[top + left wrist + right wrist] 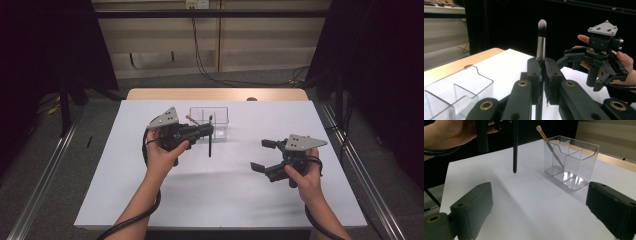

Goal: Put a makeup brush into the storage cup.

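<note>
My left gripper (pixel 541 75) pinches the makeup brush (pixel 541 42) upright; tilted, it could miss the clear organizer (pixel 209 121) at twelve o'clock, right gripper (pixel 265 155) spread.

Both grippers, left (pixel 207 131) and right (pixel 261 154), are black, topped by grey three-cornered screwed plates, trailing black cables; forearms bare.

Clear glossy plastic organizer (pixel 571 162)
</note>
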A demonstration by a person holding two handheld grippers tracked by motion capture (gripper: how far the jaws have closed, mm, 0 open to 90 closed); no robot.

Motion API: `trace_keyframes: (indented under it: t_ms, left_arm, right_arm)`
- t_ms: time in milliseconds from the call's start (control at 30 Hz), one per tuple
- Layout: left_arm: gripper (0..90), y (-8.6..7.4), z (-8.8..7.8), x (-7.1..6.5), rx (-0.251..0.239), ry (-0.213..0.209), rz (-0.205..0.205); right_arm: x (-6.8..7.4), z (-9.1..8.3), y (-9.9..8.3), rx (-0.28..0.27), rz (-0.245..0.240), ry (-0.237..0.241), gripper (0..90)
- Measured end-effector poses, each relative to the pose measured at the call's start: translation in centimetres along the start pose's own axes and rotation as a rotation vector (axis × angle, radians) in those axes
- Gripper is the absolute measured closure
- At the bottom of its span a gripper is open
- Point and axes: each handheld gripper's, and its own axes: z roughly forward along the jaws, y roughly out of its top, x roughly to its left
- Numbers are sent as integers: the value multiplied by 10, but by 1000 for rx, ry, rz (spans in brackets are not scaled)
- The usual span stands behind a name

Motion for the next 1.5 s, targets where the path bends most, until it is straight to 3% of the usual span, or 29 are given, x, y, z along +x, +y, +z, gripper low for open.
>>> trace_keyframes:
  t_ms: [867,1500]
  left_arm:
    - [838,8,-13,13,-48,59,7]
    - [838,12,-21,20,-56,100,21]
  right_arm:
    - [-3,-22,-12,-14,12,-26,73]
    - [-4,-36,-20,-18,26,-36,74]
